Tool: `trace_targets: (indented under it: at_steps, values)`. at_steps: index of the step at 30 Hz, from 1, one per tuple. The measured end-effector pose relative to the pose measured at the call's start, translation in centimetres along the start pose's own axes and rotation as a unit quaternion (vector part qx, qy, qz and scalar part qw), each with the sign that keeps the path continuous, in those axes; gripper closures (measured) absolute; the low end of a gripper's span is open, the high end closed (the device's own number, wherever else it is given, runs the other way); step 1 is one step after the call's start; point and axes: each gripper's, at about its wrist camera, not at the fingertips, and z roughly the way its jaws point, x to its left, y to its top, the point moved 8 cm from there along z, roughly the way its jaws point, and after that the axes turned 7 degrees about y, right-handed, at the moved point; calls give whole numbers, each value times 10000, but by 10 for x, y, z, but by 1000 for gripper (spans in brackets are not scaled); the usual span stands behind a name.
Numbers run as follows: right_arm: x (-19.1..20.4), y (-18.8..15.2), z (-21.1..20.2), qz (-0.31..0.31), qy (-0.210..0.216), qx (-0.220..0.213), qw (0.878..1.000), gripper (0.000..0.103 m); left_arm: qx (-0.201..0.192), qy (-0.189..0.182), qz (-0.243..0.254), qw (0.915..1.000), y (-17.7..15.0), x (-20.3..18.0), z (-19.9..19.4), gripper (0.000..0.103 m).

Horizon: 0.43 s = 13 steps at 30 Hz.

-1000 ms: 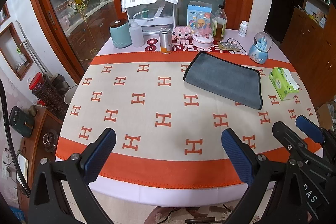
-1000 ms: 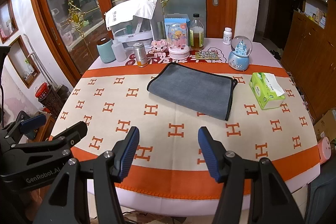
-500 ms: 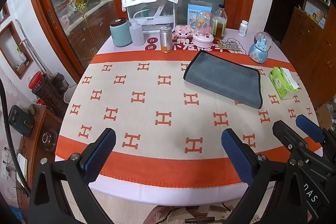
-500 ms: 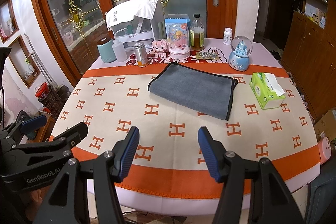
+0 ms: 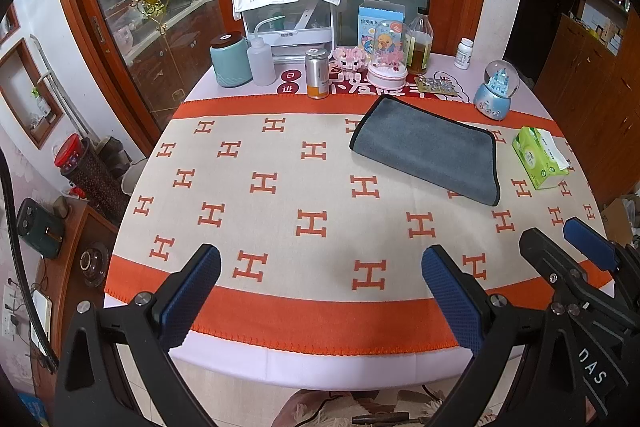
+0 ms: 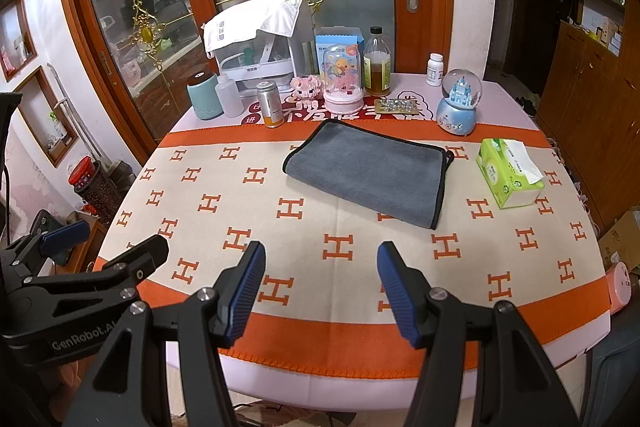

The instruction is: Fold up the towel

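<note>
A grey towel with a black hem lies folded flat on the far right part of the table; it also shows in the right wrist view. My left gripper is open and empty, held above the table's near edge, well short of the towel. My right gripper is open and empty, also over the near edge, with the towel ahead of it. The right gripper's fingers show at the right of the left wrist view. The left gripper's fingers show at the left of the right wrist view.
The round table has an orange and cream cloth with H marks. A green tissue pack lies right of the towel. Jars, bottles, a can, two snow globes and a dish rack stand along the far edge.
Both views have shifted very slightly; the towel sits a touch higher in the frames. Both grippers stay open and the towel has not moved on the table.
</note>
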Motion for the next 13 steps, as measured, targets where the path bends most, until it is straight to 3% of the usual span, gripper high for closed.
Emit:
trace_targets:
  at_steps: [13]
  values:
    - [0, -1, 0, -3, -7, -5, 10000, 44, 6, 1, 0, 10000, -3, 2, 0, 3]
